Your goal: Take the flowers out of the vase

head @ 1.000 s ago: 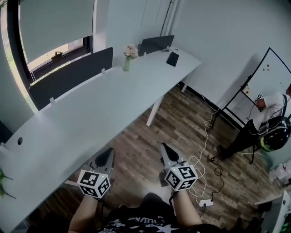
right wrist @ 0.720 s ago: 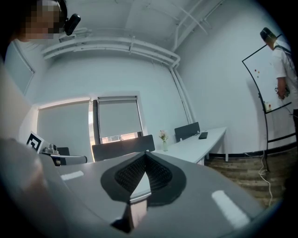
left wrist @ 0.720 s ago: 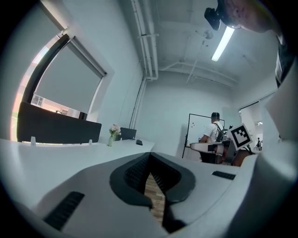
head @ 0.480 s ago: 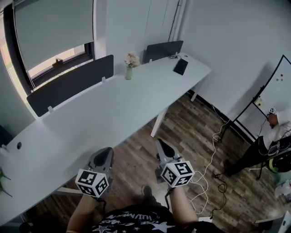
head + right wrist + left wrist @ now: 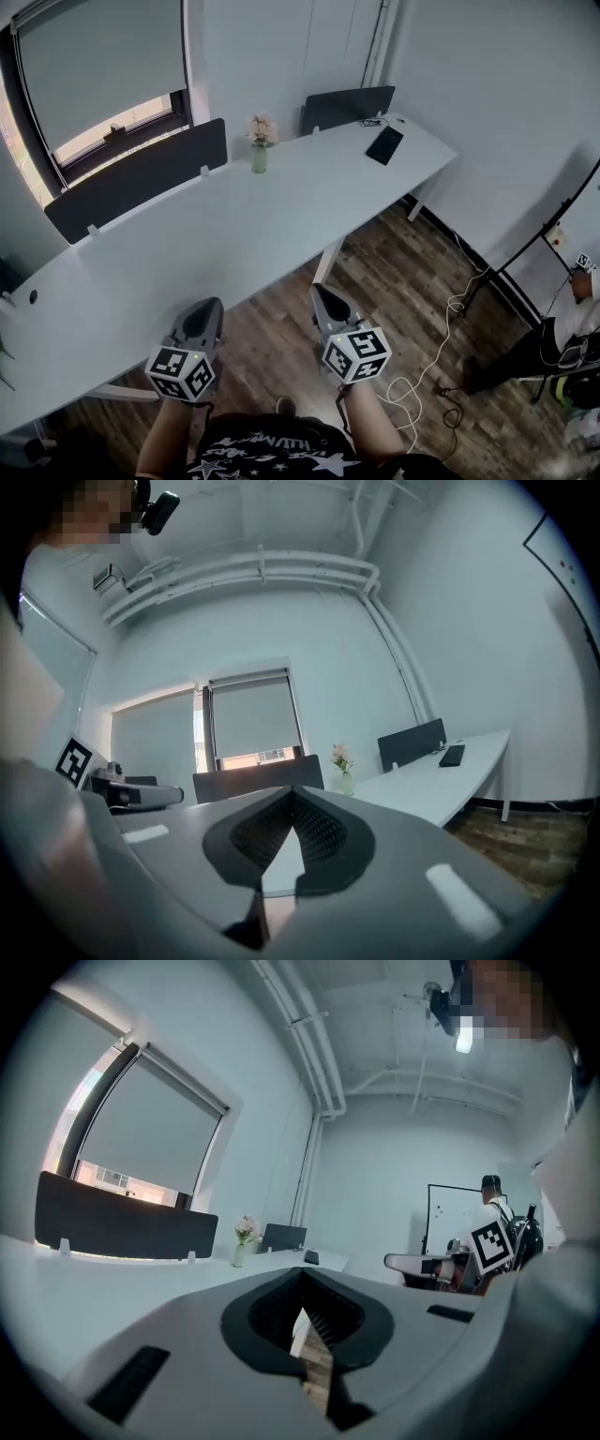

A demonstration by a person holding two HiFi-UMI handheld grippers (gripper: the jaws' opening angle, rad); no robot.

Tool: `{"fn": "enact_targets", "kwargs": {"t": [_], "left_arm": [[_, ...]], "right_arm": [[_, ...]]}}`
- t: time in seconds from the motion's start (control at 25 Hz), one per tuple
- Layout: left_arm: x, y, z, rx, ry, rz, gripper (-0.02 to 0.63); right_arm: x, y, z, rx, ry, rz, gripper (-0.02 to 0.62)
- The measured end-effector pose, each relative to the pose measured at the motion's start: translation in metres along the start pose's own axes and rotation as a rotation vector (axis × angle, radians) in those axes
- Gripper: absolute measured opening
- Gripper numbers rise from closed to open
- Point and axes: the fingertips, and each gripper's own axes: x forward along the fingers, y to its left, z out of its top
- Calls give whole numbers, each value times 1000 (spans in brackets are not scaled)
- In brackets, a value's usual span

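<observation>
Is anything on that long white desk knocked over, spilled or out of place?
Nothing stands out. The vase stands upright on the desk, flowers in it; a dark device lies near the far end. A white cable trails loosely on the floor.

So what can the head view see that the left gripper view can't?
Only the head view shows the white cable lying on the floor, and the left gripper from above with its marker cube. Only the left gripper view shows the ceiling pipes, and that gripper's jaws up close, shut with nothing between them. Both show the flowers in the vase far off on the white table, the dark divider behind it, the window and the right gripper.
</observation>
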Motion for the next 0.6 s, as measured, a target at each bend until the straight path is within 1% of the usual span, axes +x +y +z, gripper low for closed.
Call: {"fn": "enact_targets", "kwargs": {"t": [0.08,0.24,0.44,0.52,0.6], "left_arm": [[12,-4,-4,-3,1,23,9],[36,1,-4,6,14,46,9],[63,29,2,-1,8,79,9],[77,40,2,-7,10,82,9],[96,52,5,-12,8,82,9]], "right_arm": [[6,-13,-1,-10,14,23,3],[24,-33,-6,17,31,40,2],[56,-44,-20,36,78,61,2],[69,-49,-21,22,93,71,3],[87,-61,-19,9,99,62,3]]}}
